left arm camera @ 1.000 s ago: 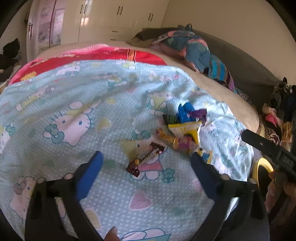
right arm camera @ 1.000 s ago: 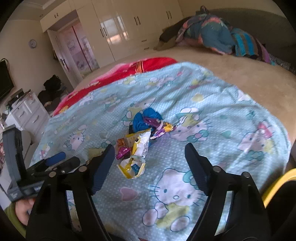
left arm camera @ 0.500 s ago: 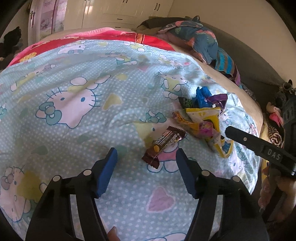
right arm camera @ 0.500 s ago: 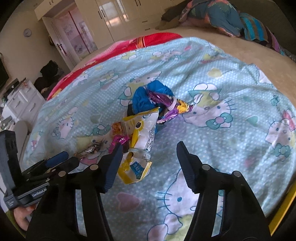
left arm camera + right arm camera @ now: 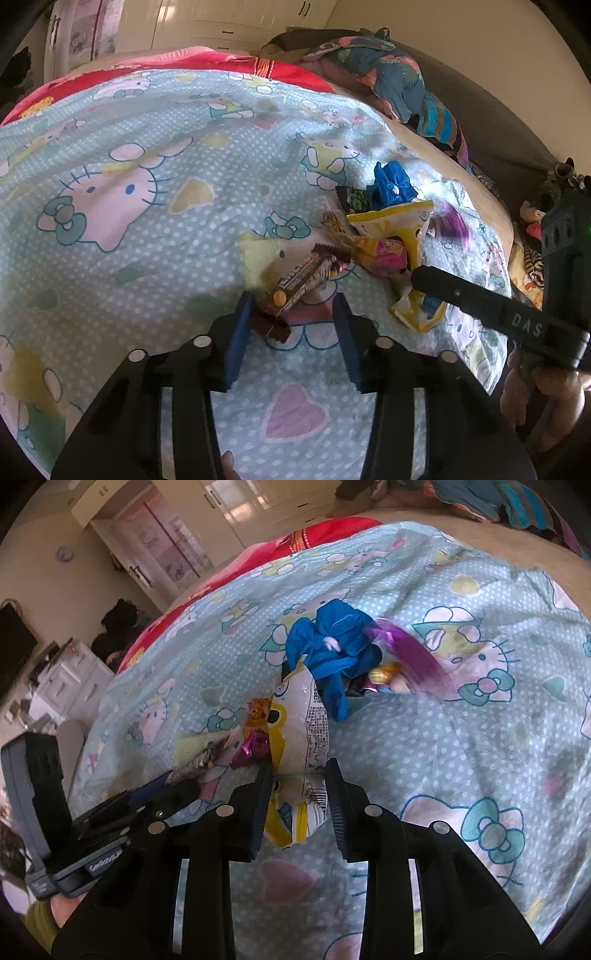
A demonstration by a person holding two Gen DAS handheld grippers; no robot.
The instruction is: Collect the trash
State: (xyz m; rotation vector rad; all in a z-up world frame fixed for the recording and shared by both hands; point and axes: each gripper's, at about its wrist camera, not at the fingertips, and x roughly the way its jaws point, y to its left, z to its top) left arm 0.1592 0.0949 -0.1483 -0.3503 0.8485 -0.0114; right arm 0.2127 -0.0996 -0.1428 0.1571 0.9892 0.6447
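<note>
1. Bed (image 5: 110,258): covered by a pale blue cartoon-cat sheet. It carries all the trash in one loose cluster, which lets both tools work it together.

2. Left hand-held gripper (image 5: 291,325): jaws closing, angled down at the sheet. The near end of the brown bar wrapper (image 5: 295,284) lies between them. The left pad touches that end; the right pad stands clear, so there is no grip yet. Approach is from the wrapper's free end, probably because the far end touches the pile.

3. Right hand-held gripper (image 5: 297,797): jaws closing over the lower part of the yellow pouch (image 5: 295,738). Both pads sit at the pouch's edges; whether they press it I cannot tell. The pouch is puffy and should crumple as the jaws come together.

4. Blue bag (image 5: 332,653): crumpled, at the far end of the pile, touching the pouch top. Untouched.

5. Purple wrapper (image 5: 410,661): beside the blue bag. Untouched.

6. Pink wrapper (image 5: 255,746): just left of the pouch, near the bar wrapper. Untouched.

7. Task stage, as judged: first grasps under way, nothing lifted.
</note>
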